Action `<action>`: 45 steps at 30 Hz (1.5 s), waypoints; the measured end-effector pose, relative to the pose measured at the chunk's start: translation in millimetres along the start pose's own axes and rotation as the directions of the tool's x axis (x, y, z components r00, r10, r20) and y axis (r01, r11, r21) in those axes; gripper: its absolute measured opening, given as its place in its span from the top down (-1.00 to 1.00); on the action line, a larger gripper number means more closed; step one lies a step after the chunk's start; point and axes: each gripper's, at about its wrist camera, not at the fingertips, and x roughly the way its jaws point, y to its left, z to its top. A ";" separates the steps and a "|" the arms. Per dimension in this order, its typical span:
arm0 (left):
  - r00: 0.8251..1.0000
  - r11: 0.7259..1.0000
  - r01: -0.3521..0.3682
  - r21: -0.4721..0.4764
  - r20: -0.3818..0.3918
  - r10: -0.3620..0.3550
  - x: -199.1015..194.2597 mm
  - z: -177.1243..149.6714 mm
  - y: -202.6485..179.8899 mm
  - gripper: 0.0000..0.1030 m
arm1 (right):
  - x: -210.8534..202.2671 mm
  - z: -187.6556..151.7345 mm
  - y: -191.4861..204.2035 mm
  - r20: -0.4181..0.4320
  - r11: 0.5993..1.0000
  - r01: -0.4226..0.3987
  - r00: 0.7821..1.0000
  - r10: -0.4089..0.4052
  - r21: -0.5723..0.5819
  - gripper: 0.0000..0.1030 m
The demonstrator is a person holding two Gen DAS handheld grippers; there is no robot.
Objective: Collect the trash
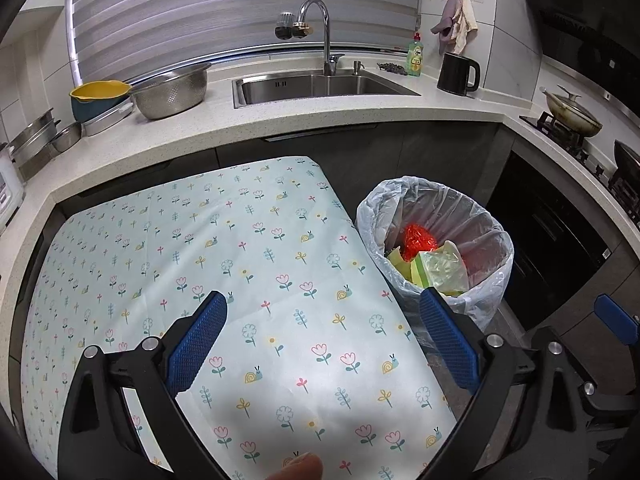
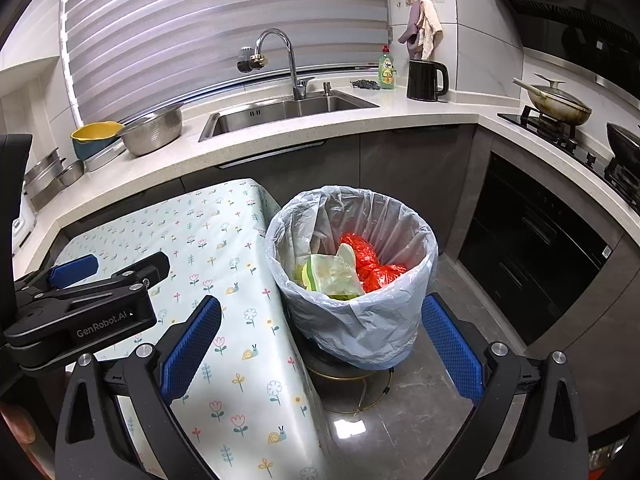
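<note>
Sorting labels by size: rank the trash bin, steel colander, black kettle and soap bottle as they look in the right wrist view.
1. trash bin, though nearest the camera
2. steel colander
3. black kettle
4. soap bottle

Under my left tool (image 1: 322,344) the tabletop (image 1: 240,264) wears a smooth, faintly glossy printed cloth. Ahead of my right tool (image 2: 320,344), whose pads (image 2: 191,350) are knurled blue rubber on matt black plastic, the bin (image 2: 352,280) has a thin, crinkled, translucent plastic liner. Beyond them are the brushed steel sink (image 2: 280,112) and speckled stone counter.
</note>
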 end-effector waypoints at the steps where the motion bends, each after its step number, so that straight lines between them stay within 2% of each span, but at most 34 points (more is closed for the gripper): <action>1: 1.000 1.000 -0.002 0.000 -0.001 0.002 -0.1 -0.4 -0.5 -0.80 | 0.1 0.1 0.2 0.000 1.000 -0.001 1.000 0.001 0.000 -0.88; 45: 0.999 0.999 -0.034 -0.009 0.013 0.034 -5.8 -8.2 -3.5 -0.79 | -0.6 -11.8 -3.2 -0.007 1.000 0.010 1.000 -0.010 -0.010 -0.88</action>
